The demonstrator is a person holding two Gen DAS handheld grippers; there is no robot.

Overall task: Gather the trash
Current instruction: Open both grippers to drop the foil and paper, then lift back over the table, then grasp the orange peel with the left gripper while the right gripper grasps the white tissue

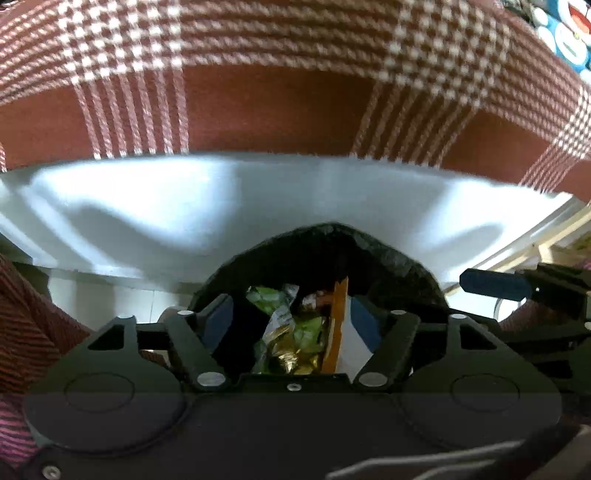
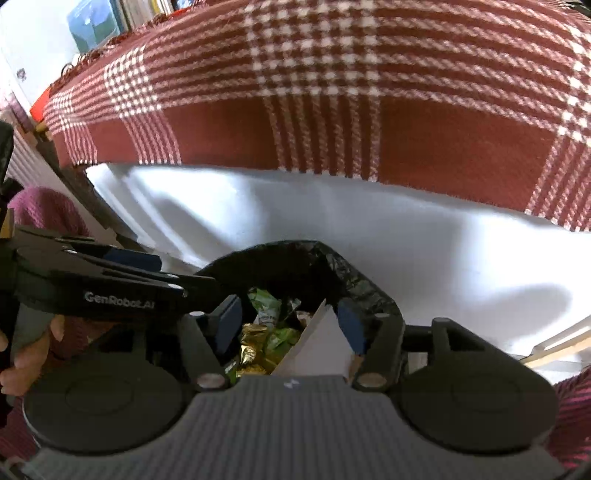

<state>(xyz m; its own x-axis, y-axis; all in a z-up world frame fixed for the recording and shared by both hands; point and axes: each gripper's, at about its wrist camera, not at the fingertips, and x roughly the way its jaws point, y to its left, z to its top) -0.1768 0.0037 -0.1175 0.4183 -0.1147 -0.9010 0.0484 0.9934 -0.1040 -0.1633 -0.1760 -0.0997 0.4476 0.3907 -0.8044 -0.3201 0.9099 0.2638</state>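
A bin lined with a black bag [image 1: 399,258] [image 2: 351,269] sits right under both grippers. Inside lie green wrappers [image 1: 266,295] [image 2: 266,299], gold foil [image 1: 291,360] [image 2: 251,343], an orange strip [image 1: 338,321] and a white paper piece [image 1: 354,347] [image 2: 317,350]. My left gripper [image 1: 291,317] hangs open over the bag's mouth, its blue pads apart and pressing on nothing. My right gripper [image 2: 290,321] is open too; the white paper stands loose between its fingers, near the right pad. Each gripper shows at the edge of the other's view.
A red and white checked cloth [image 1: 295,110] [image 2: 332,92] covers the surface behind the bin, over a white sheet [image 1: 184,206] [image 2: 369,221]. A hand [image 2: 22,354] in a purple sleeve holds the left gripper. Shelves with a blue box [image 2: 92,26] stand at the far left.
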